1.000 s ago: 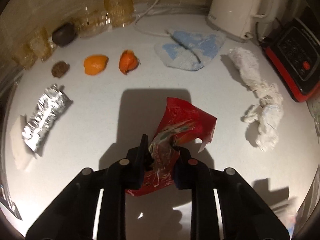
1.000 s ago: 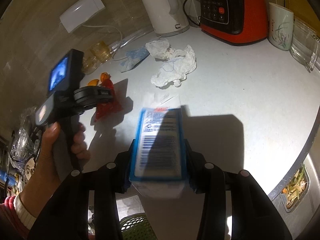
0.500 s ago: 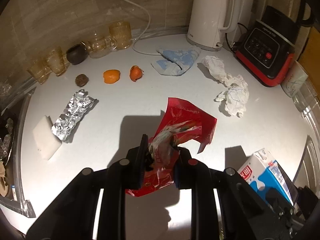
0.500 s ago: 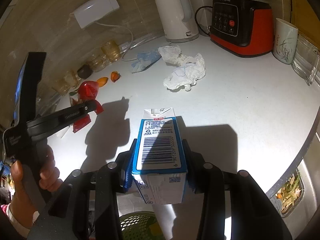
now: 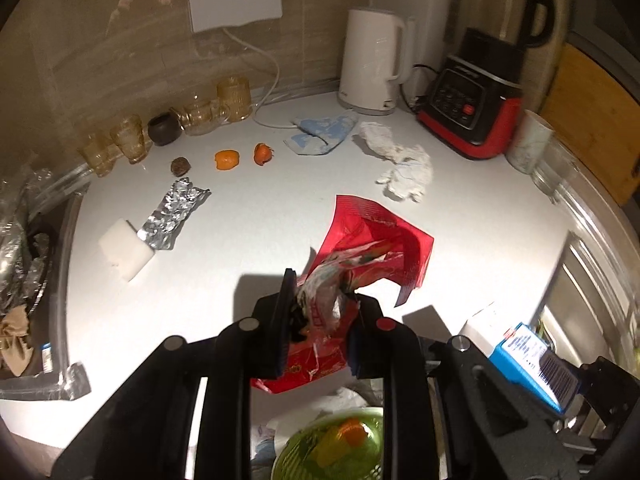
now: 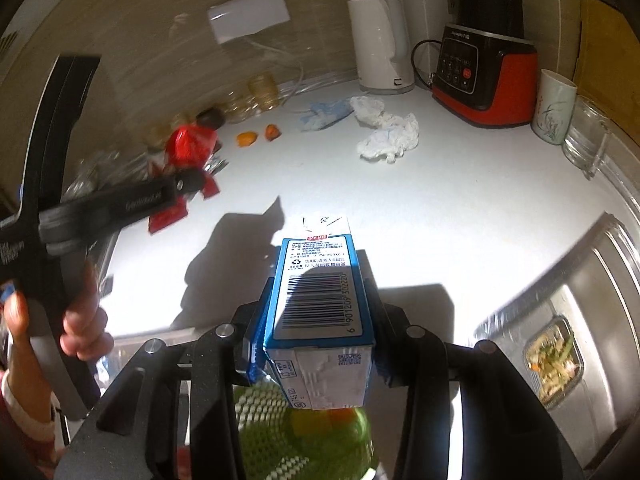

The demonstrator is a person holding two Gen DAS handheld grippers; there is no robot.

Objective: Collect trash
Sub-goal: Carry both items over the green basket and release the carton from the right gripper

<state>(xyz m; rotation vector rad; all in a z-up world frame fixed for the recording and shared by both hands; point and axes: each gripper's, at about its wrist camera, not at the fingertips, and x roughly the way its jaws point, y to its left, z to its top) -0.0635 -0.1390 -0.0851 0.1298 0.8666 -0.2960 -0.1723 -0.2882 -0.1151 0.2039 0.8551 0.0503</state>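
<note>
My left gripper (image 5: 320, 300) is shut on a crumpled red wrapper (image 5: 376, 236), held above the white counter's near edge. My right gripper (image 6: 320, 316) is shut on a blue and white milk carton (image 6: 320, 292), barcode side up. The carton (image 5: 520, 364) also shows at the lower right of the left wrist view. A green mesh bin (image 5: 332, 448) sits below both grippers, off the counter edge. On the counter lie crumpled white tissue (image 5: 404, 168), a blue and white cloth (image 5: 320, 132), two orange peels (image 5: 227, 159), a foil wrapper (image 5: 176, 212) and a white block (image 5: 126, 250).
A white kettle (image 5: 372, 64) and a red blender (image 5: 472, 112) stand at the back wall, with amber glasses (image 5: 232, 98) to their left. A steel sink (image 6: 592, 304) with a tray of food scraps (image 6: 554, 364) lies to the right. A hand (image 6: 80, 320) holds the left gripper.
Both grippers have pulled back from the counter and risen, keeping their loads. The green bin has come into view beneath them, and the carton now shows beside the left gripper.
</note>
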